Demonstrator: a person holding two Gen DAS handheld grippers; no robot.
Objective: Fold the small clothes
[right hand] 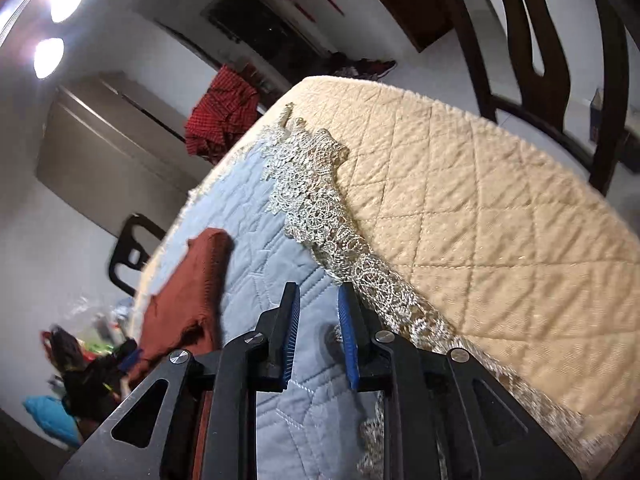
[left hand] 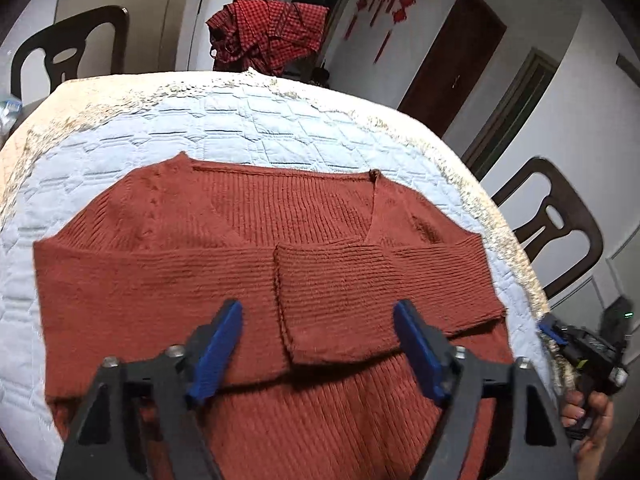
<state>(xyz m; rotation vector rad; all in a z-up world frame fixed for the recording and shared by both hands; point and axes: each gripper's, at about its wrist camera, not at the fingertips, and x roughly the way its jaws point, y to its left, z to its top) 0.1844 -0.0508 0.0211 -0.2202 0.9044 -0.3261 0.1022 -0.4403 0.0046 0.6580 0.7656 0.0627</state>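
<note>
A rust-red ribbed knit sweater (left hand: 168, 280) lies flat on the light blue quilted table cover (left hand: 240, 120), both sleeves folded across its chest, the right cuff (left hand: 340, 300) on top. My left gripper (left hand: 318, 344) hovers over the sweater's middle, jaws wide open and empty. My right gripper (right hand: 318, 332) is off to the sweater's right, over the blue cover beside the lace trim (right hand: 320, 208), jaws a little apart and empty. It also shows in the left wrist view (left hand: 580, 348), held by a hand. An edge of the sweater (right hand: 192, 280) shows left in the right wrist view.
A red checked garment (left hand: 268, 36) is piled at the far table edge. Dark wooden chairs stand at the far left (left hand: 68, 52) and at the right (left hand: 560, 224). A beige quilted cloth (right hand: 480, 200) covers the table's right side. Clutter lies on the floor (right hand: 80, 360).
</note>
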